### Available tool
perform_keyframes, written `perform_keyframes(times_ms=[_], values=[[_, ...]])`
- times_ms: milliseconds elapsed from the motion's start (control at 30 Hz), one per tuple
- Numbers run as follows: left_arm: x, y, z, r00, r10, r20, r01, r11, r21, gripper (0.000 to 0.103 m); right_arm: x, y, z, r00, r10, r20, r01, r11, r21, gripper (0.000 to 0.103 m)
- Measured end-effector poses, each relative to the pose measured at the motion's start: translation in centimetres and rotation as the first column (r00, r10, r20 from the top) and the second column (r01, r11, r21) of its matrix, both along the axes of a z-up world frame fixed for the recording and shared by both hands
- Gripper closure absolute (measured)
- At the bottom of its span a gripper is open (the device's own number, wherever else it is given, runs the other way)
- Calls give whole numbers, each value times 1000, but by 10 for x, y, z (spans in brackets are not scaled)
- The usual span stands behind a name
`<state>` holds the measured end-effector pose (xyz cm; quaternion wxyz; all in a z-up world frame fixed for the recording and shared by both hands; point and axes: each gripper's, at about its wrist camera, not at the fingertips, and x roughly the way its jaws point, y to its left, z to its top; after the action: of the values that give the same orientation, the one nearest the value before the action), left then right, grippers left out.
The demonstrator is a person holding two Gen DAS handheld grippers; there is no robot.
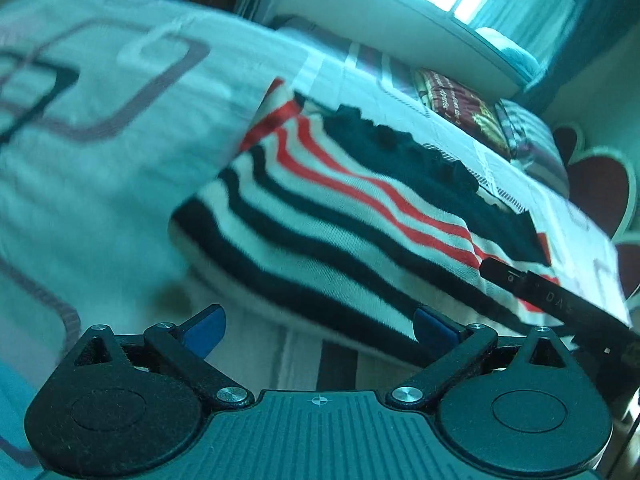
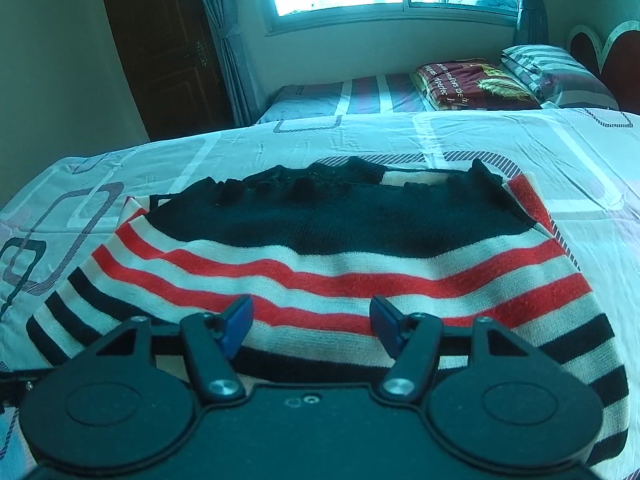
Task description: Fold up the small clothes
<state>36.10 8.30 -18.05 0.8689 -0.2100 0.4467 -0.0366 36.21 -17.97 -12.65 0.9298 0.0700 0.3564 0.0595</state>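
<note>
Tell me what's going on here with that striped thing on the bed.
A person with a handheld gripper in each hand is working on a striped knit sweater spread on the bed sheet. Both the left gripper and the right gripper are open and hold nothing, poised at the sweater's near edge. The garment lies mostly flat, with its dark collar part at the far side. A folded blanket and a pillow sit farther back.

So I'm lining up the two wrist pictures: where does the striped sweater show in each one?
Left wrist: the striped sweater lies diagonally across the middle, running to the right, beyond the open left claw.
Right wrist: the sweater fills the centre and lower half, just ahead of the open right claw.
Shared landmark: the folded maroon blanket on the far bed.
</note>
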Motion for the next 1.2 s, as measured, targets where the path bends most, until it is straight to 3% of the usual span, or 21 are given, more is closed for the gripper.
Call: perform_keyframes(times_ms=[100, 267, 333, 533, 567, 600, 633, 700, 767, 833, 900, 967, 1067, 1133, 1200], values=[[-4, 3, -10, 1000, 21, -20, -22, 998, -53, 3, -2, 1, 0, 1000, 2, 3, -2, 1000, -10, 40], [16, 12, -19, 997, 72, 34, -66, 986, -150, 3, -1, -1, -1, 1000, -2, 4, 2, 1000, -7, 40], [27, 15, -24, 994, 99, 41, -91, 979, -181, 17, 0, -1, 0, 1000, -1, 8, 2, 1000, -5, 40], [45, 13, -37, 980, 172, 97, -145, 960, -241, 17, 9, -3, -3, 1000, -6, 13, 6, 1000, -8, 40], [46, 13, -39, 976, 194, 103, -162, 953, -258, 22, 10, -4, -4, 1000, -10, 15, 11, 1000, -11, 40], [47, 12, -40, 972, 209, 104, -177, 950, -255, 42, 12, -4, -4, 1000, -15, 18, 15, 1000, -19, 41], [49, 11, -42, 971, 217, 98, -188, 951, -244, 54, 12, -5, -3, 1000, -19, 23, 20, 999, -32, 41], [50, 14, -43, 969, 229, 96, -199, 948, -250, 57, 13, -3, -3, 999, -13, 30, 15, 998, -67, 41], [50, 9, -38, 968, 224, 115, -195, 956, -220, 58, 14, 0, -8, 1000, -5, 17, 6, 996, -93, 42], [47, 3, -29, 964, 220, 149, -190, 963, -190, 66, 15, 3, -18, 1000, 7, -11, -9, 993, -114, 42], [44, -7, -14, 958, 184, 219, -159, 979, -126, 70, 12, 12, -27, 999, 36, 13, -33, 982, -188, 40], [43, -24, 8, 945, 116, 307, -105, 993, -50, 73, 8, 12, -30, 999, 26, 34, -20, 983, -183, 40], [42, -67, 43, 890, -102, 444, 50, 991, 127, 77, 7, 8, -28, 999, 25, 35, -20, 987, -158, 40], [46, -98, 57, 844, -242, 479, 169, 967, 192, 87, 4, -9, -17, 999, -4, 33, 7, 997, -71, 45], [51, -130, 59, 806, -350, 477, 262, 934, 244, 87, -7, -38, -6, 992, -100, 73, 101, 995, -1, 43]])
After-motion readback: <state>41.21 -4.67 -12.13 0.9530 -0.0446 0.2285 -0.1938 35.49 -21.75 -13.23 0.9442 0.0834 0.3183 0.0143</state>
